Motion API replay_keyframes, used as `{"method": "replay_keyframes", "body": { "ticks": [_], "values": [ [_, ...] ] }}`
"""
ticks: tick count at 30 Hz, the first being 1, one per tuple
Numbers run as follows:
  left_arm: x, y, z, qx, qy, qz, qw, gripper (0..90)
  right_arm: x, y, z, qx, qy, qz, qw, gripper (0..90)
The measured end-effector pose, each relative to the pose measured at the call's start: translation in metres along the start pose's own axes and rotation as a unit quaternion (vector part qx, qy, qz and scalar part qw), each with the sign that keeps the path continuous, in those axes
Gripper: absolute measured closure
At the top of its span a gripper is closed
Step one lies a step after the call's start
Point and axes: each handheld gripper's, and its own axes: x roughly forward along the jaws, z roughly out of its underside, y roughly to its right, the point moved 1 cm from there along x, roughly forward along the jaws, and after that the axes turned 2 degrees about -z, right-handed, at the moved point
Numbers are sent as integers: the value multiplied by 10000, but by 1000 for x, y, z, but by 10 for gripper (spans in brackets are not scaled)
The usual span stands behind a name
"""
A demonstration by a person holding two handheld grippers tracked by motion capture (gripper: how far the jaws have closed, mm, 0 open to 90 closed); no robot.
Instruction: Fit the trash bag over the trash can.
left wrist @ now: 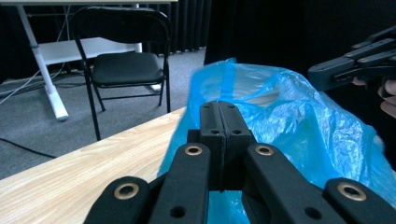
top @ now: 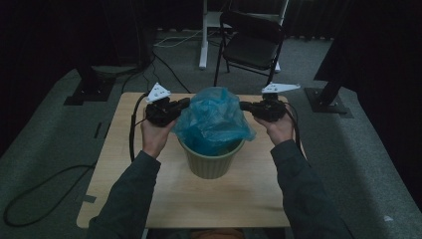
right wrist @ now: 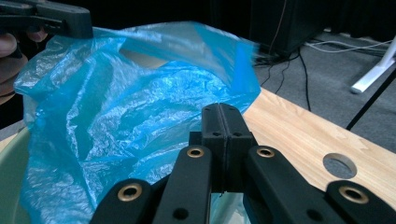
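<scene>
High view: both tongs, left (top: 185,103) and right (top: 244,105), are pinched shut on opposite edges of the blue bag (top: 214,119). They hold its mouth spread over the green bin (top: 211,159), probably to line it.

A blue bag (top: 213,119) in a green bin (top: 211,160) was gripped at left and right by the left gripper (top: 185,103) and right gripper (top: 244,105).

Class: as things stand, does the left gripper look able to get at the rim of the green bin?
Probably not directly. The left gripper is shut on the blue bag, which drapes over the green bin and covers its rim on that side.
</scene>
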Motion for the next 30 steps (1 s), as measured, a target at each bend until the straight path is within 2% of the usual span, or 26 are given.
{"method": "replay_keyframes", "body": {
  "ticks": [4, 11, 17, 19, 25, 30],
  "values": [
    [-3, 5, 6, 64, -100, 71, 9999, 896, -1, -3, 5, -68, -168, -65, 9998, 900],
    [-14, 9, 18, 43, -170, 184, 9997, 895, -9, -12, 13, -185, -350, -170, 9991, 900],
    [-22, 11, 35, 23, -308, 245, 9992, 895, -15, -20, 23, -293, -564, -284, 9976, 900],
    [-24, 11, 40, -57, -317, 302, 9990, 896, -15, -23, 27, -330, -664, -317, 9967, 900],
    [-34, 14, 49, -78, -298, 391, 9988, 895, -20, -33, 35, -415, -752, -483, 9951, 900],
    [-43, 19, 57, 1, -292, 466, 9985, 895, -26, -42, 40, -492, -773, -635, 9938, 900]
  ]
}}
